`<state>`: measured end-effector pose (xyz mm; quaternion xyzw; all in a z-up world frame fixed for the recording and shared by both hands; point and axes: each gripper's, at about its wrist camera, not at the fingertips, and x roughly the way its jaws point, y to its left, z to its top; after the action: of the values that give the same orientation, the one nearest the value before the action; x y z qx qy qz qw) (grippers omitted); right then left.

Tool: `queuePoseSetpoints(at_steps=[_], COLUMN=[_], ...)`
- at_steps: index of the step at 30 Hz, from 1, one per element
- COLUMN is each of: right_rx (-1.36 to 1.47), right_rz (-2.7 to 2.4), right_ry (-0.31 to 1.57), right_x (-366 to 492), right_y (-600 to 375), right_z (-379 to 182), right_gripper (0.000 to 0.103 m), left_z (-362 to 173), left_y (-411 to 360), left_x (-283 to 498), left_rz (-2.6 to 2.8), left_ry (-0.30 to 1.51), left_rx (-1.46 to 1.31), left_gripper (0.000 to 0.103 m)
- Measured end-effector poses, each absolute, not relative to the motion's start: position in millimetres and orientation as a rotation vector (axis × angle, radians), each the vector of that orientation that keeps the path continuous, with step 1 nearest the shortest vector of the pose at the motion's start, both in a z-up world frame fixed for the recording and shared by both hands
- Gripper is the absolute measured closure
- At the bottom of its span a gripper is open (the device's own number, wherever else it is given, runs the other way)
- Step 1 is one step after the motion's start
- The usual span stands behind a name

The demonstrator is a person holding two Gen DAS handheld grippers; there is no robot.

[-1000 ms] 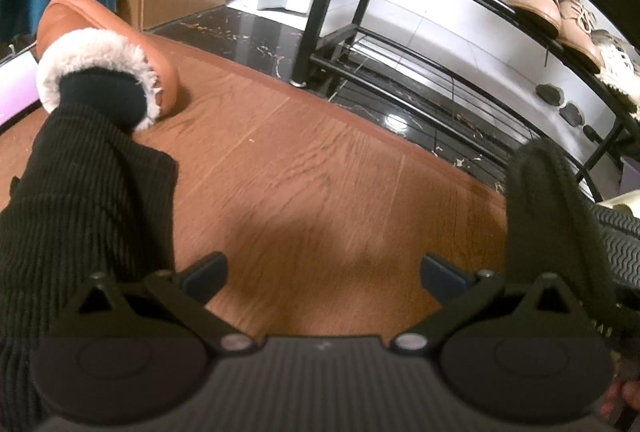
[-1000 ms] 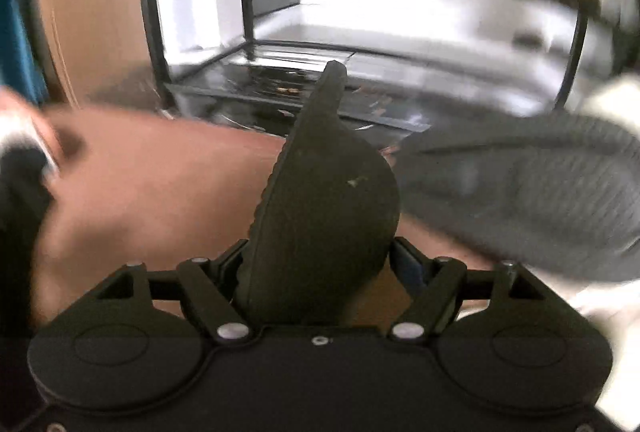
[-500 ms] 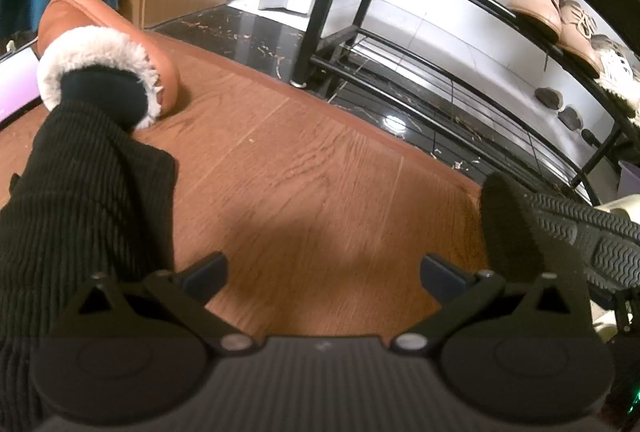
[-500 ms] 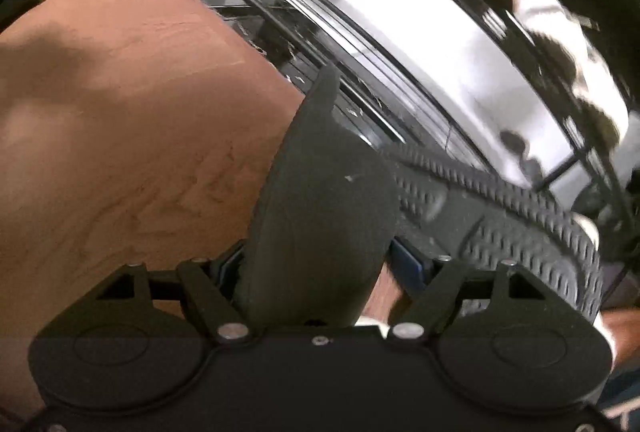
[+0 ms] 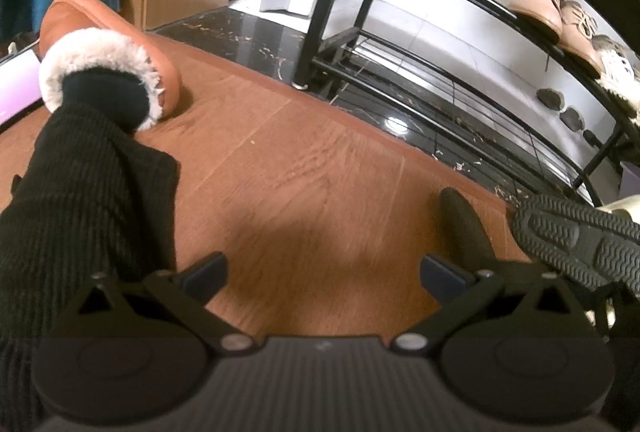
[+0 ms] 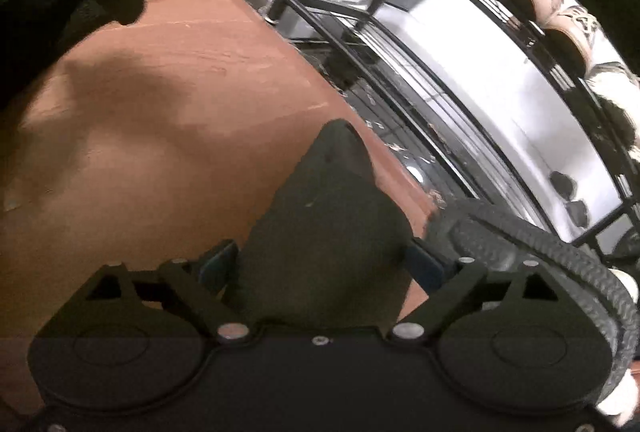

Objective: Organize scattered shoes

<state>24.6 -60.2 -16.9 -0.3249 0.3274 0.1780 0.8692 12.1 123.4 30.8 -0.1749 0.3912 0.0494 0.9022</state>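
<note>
My right gripper [image 6: 320, 264] is shut on a black shoe [image 6: 320, 232], held edge-up above the wooden floor; the shoe also shows at the right of the left wrist view [image 5: 466, 232]. A second black shoe with a ridged sole [image 6: 540, 264] lies right beside it, also seen in the left wrist view [image 5: 576, 236]. My left gripper [image 5: 320, 272] is open and empty above the wooden floor. A black metal shoe rack [image 5: 460, 44] stands ahead, with beige lace-up shoes [image 5: 556, 12] on its shelf.
A person's leg in black ribbed trousers [image 5: 80, 200] wears an orange fur-lined slipper [image 5: 108, 56] at the left. Dark marble floor [image 5: 248, 40] lies beyond the wooden floor's edge. A white-and-tan shoe [image 5: 616, 72] sits on the rack's right.
My right gripper, still holding the black shoe, has swung and moved lower and to the right in the left view. The ridged-sole shoe has come more into view. The left gripper stays still.
</note>
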Motion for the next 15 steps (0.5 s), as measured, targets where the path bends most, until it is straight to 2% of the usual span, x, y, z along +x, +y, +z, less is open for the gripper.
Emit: queuePoseSetpoints(at_steps=[4,6,8,9,12,15], right_rx=[-0.53,-0.513,-0.469,-0.42,-0.23,-0.084], right_rz=[0.37,0.369,0.388,0.409,0.465,0.459], right_ry=[0.772,0.767,0.735,0.712,0.68,0.739], right_x=[35.3,33.9,28.8,26.0,28.0,46.8], right_y=[-66.4,-68.7,-75.4,-83.0,-113.3,-141.3], right_z=[-15.6,-14.1,-6.6,-0.6,15.1,13.5], right_gripper=[0.019,0.014,0.002,0.0,0.0,0.0], left_z=[30.9,30.9,31.4,31.4,30.6,30.4], left_y=[121.4,120.2,119.1,119.0,119.6,119.5], left_x=[12.5,12.6,12.4,12.4,12.7,13.1], left_rz=[0.102,0.1,0.097,0.096,0.096,0.092], left_ry=[0.813,0.812,0.81,0.81,0.812,0.812], left_rx=[-0.351,-0.345,-0.339,-0.339,-0.343,-0.341], left_gripper=[0.001,0.001,0.001,0.001,0.001,0.001])
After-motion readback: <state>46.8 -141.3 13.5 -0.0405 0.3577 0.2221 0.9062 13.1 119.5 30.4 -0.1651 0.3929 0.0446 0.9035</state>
